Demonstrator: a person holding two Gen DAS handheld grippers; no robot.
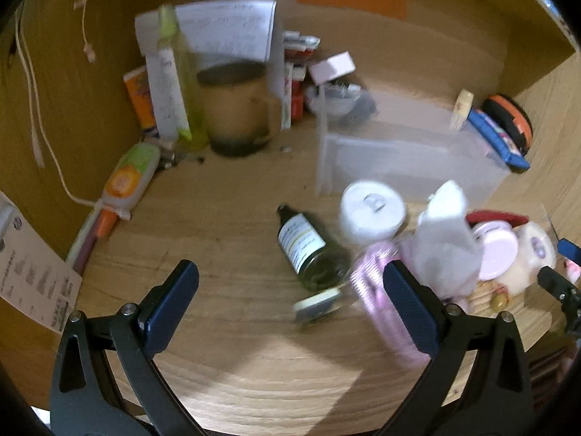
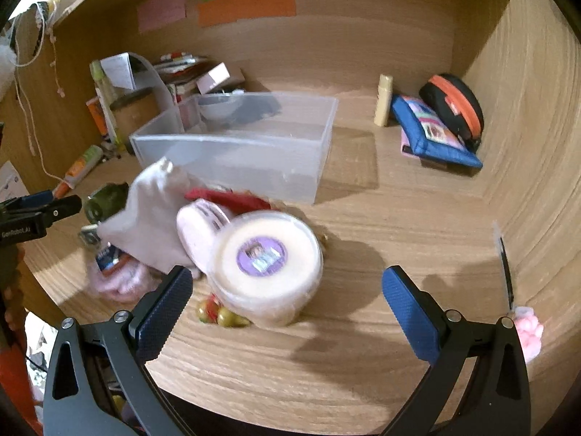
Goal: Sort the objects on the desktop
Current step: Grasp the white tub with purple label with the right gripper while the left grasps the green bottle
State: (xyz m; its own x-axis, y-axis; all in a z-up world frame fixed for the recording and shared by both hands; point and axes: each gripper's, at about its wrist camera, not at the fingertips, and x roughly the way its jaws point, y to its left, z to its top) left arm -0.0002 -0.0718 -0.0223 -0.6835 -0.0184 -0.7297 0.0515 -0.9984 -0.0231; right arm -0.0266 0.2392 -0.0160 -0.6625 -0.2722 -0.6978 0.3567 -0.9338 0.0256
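A clear plastic bin (image 2: pixel 232 152) stands on the wooden desk (image 2: pixel 363 345); it also shows in the left wrist view (image 1: pixel 406 152). In front of it lies a heap: a cream jar with a purple label (image 2: pixel 267 272), a pink round case (image 2: pixel 201 229), a white cloth pouch (image 2: pixel 152 210), a pink fuzzy item (image 1: pixel 377 298). A dark glass bottle (image 1: pixel 308 250) lies on its side, and a white round tub (image 1: pixel 372 210) stands by it. My left gripper (image 1: pixel 290 309) is open above bare desk left of the bottle. My right gripper (image 2: pixel 287 312) is open, with the cream jar just ahead between its fingers.
A brown mug (image 1: pixel 236 109), tubes, a green bottle (image 1: pixel 181 72) and papers crowd the back left corner. A blue pouch (image 2: pixel 432 130), an orange-black round case (image 2: pixel 454 105) and a yellow stick (image 2: pixel 383 100) sit back right. A pen (image 2: pixel 504 261) and pink eraser (image 2: pixel 530 330) lie at the right wall.
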